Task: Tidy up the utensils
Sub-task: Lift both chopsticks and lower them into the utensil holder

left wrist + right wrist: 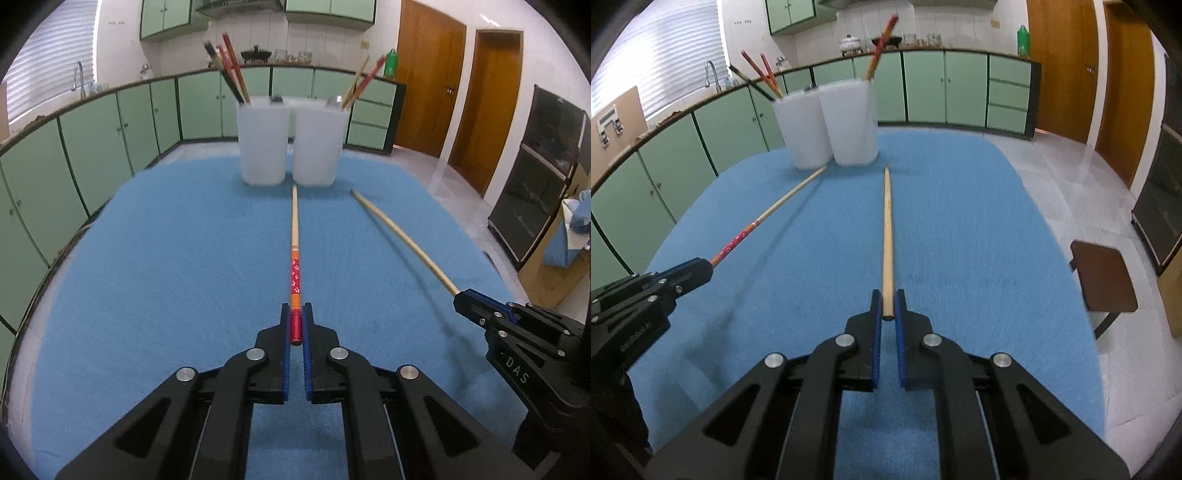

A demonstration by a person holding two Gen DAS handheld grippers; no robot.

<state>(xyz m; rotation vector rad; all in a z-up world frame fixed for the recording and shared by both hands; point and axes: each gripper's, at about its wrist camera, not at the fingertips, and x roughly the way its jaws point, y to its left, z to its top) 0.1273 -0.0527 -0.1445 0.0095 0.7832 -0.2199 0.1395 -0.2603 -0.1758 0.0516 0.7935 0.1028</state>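
1. Pinching the red end of a patterned chopstick [294, 258], the left tool [295, 325] holds it pointing at the gap between two white cups [263, 144] near the surface's far edge.
2. The right tool [887, 306] is pressed onto the butt of a plain chopstick [887, 229], whose tip aims just right of the cups.
3. Blue cloth [166, 258] covers the surface; the wide stretch between tools and cups is bare, as are both side margins.
4. Both cups stand touching, well in from the far edge, each with chopsticks leaning out of it.
5. Past the far edge run green cabinets [110, 122]; past the right edge, tiled floor.
6. Only the right view shows a brown stool [1102, 277] just beside the right edge.
7. Only the left view shows a dark cabinet [535, 173] right of the floor and a spoon bowl [334, 99] in the right cup.
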